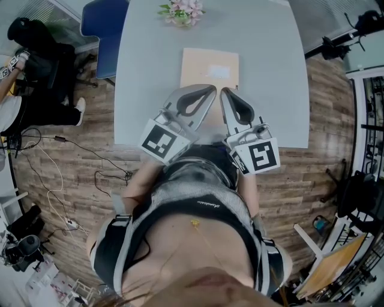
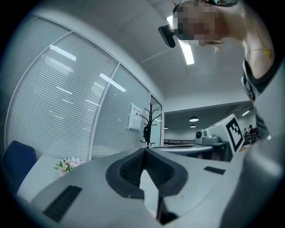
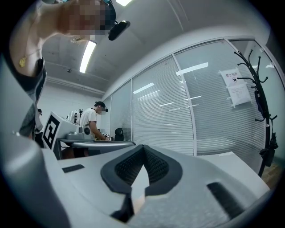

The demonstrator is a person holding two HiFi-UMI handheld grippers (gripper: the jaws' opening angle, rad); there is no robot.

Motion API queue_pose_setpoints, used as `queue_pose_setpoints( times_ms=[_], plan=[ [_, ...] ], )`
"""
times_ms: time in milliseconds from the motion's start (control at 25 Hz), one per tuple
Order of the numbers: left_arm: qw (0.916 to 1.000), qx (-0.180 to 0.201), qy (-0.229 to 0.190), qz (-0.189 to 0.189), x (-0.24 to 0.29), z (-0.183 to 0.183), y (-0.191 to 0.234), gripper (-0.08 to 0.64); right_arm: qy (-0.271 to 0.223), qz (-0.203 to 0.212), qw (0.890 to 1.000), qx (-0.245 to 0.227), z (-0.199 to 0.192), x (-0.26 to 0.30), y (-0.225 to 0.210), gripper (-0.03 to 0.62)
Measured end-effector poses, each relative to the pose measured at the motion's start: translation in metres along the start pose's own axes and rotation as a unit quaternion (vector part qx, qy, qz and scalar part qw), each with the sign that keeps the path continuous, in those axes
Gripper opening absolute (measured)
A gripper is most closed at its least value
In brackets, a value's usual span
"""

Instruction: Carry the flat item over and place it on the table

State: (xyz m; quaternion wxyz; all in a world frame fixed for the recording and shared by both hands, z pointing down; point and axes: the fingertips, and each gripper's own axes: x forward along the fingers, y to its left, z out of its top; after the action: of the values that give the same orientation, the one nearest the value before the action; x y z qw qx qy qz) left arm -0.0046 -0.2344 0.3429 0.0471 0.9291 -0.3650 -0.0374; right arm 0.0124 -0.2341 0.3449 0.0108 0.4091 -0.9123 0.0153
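A flat tan envelope point(image 1: 209, 68) lies on the grey table point(image 1: 150, 72), a little beyond its near edge. Both of my grippers point level across the table, and their tips reach the envelope's near edge. The left gripper point(image 1: 210, 90) is shut, its pads meeting with nothing seen between them point(image 2: 144, 150). Beside it, the right gripper point(image 1: 224, 92) is shut as well and also shows empty point(image 3: 143, 147). The envelope is hidden below the jaws in both gripper views.
A small bunch of pink flowers point(image 1: 182, 12) stands at the table's far edge, and a blue chair point(image 1: 102, 30) is at the far left corner. A seated person point(image 1: 18, 72) and floor cables are to the left. Stands and gear point(image 1: 354, 180) crowd the right.
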Motion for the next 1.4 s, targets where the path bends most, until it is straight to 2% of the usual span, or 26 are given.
queue_pose_setpoints(
  times_ms=[1400],
  plan=[
    [0.9998, 0.007, 0.019, -0.001, 0.002, -0.007, -0.006, 0.008, 0.011, 0.012, 1.0, 0.002, -0.003, -0.003, 0.001, 0.003]
  ],
)
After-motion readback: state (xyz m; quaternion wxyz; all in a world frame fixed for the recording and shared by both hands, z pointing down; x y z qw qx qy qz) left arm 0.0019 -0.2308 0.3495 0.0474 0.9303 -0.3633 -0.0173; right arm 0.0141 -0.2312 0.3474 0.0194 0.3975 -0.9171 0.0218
